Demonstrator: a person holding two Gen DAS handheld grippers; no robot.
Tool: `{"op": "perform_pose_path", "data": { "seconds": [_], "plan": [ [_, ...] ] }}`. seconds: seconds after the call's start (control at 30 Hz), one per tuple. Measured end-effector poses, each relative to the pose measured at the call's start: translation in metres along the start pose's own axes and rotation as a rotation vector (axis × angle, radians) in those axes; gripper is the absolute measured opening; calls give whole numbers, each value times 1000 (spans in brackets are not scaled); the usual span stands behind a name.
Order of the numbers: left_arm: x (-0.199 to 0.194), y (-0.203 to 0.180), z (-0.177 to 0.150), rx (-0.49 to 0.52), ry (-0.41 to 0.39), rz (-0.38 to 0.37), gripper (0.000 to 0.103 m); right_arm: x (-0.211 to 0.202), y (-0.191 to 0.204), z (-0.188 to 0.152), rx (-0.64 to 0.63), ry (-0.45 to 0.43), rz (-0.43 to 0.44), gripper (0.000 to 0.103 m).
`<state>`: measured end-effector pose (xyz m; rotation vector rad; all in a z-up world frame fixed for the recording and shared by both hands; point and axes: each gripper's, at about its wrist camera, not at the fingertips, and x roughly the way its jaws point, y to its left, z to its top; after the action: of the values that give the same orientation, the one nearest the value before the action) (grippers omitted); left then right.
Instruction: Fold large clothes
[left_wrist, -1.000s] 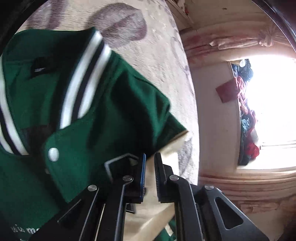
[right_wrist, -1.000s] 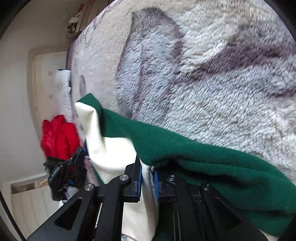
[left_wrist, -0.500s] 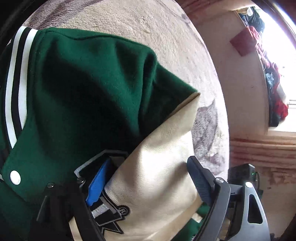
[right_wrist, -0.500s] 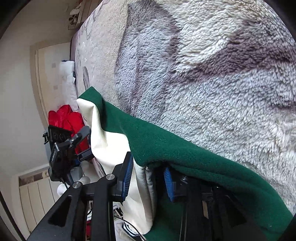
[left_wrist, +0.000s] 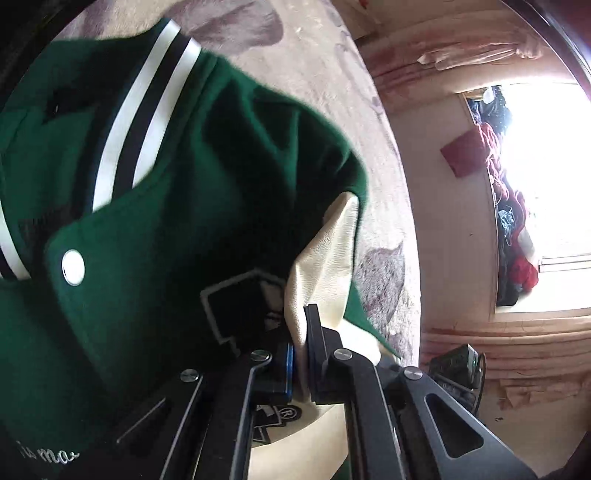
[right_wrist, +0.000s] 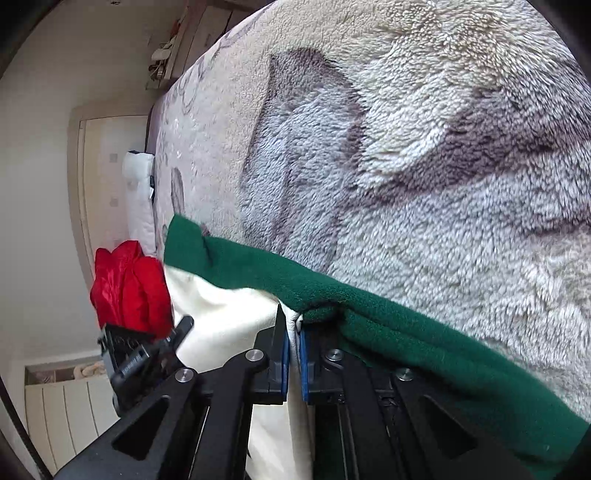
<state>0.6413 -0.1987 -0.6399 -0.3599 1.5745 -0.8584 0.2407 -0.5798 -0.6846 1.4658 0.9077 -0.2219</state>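
Note:
A green varsity jacket (left_wrist: 192, 192) with cream sleeves, a white-and-black striped collar and a silver snap lies on a fleecy bed blanket (left_wrist: 310, 51). My left gripper (left_wrist: 299, 332) is shut on the cream sleeve (left_wrist: 325, 258) near the shoulder seam. In the right wrist view the jacket's green body (right_wrist: 399, 332) drapes across the blanket (right_wrist: 424, 166). My right gripper (right_wrist: 293, 332) is shut on a cream sleeve (right_wrist: 229, 314) where it meets the green cloth. The left gripper's black body (right_wrist: 144, 358) shows at lower left there.
A red garment (right_wrist: 129, 284) lies by the bed's far side near a white pillow (right_wrist: 138, 199) and a radiator (right_wrist: 66, 417). In the left wrist view a bright window (left_wrist: 546, 166) with piled clothes (left_wrist: 513, 221) stands right, beyond the bed edge.
Both grippers opened wide around the sleeve half a second ago and have closed on it again. The left view has swung back so the striped collar shows at upper left.

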Motion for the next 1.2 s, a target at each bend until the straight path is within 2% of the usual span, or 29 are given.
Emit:
{"op": "perform_pose_path", "data": {
  "seconds": [0.07,0.1,0.17,0.2,0.23,0.27,0.3,0.33,0.37,0.4,0.5,0.6,0.7,0.77,0.83,0.87,0.97,1.07,1.1,1.13,1.17,1.2],
  "plan": [
    [2,2,1,-25,11,19,6,5,0,3,-14,25,-36,5],
    [9,-6,-4,-46,11,34,11,7,0,4,-20,38,-46,5],
    [-5,0,-7,-85,10,50,12,6,-1,5,-17,87,-55,16],
    [-11,-4,-11,-84,-3,54,15,3,-2,4,-12,114,-56,17],
    [-21,-9,-18,-70,-28,93,23,0,-2,3,-11,127,-54,21],
    [-33,-15,-26,-42,-59,124,28,-6,-1,2,-17,137,-62,30],
    [-40,-16,-31,-27,-79,140,43,-11,0,0,-26,146,-77,36],
    [-55,-18,-43,-4,-104,197,67,-16,1,-4,-38,157,-93,46],
    [-70,-16,-56,9,-132,244,78,-21,1,-11,-48,166,-108,52],
    [-79,-12,-65,14,-154,282,87,-25,2,-19,-57,177,-126,53],
    [-126,11,-115,-21,-250,483,87,-26,10,-57,-101,257,-179,54],
    [-174,41,-181,-74,-356,758,87,-14,26,-107,-158,352,-214,54],
    [-209,73,-248,-147,-389,958,87,10,50,-165,-218,476,-214,54],
    [-226,98,-294,-230,-388,1043,87,36,76,-217,-305,577,-237,54],
    [-239,130,-335,-322,-370,1095,87,63,103,-263,-421,620,-309,56],
    [-243,141,-351,-366,-359,1114,87,79,117,-284,-482,639,-322,63],
    [-253,174,-406,-502,-337,1172,87,133,152,-347,-672,692,-433,77],
    [-261,196,-450,-607,-351,1163,87,187,160,-396,-830,757,-619,78],
    [-262,202,-459,-632,-353,1149,87,201,155,-406,-864,784,-699,76],
    [-263,207,-464,-650,-355,1129,87,212,149,-411,-881,765,-781,53],
    [-263,212,-469,-662,-362,1111,87,219,149,-410,-872,719,-815,33],
    [-266,215,-474,-674,-379,1095,87,219,146,-408,-855,699,-827,29]
  ]
}}
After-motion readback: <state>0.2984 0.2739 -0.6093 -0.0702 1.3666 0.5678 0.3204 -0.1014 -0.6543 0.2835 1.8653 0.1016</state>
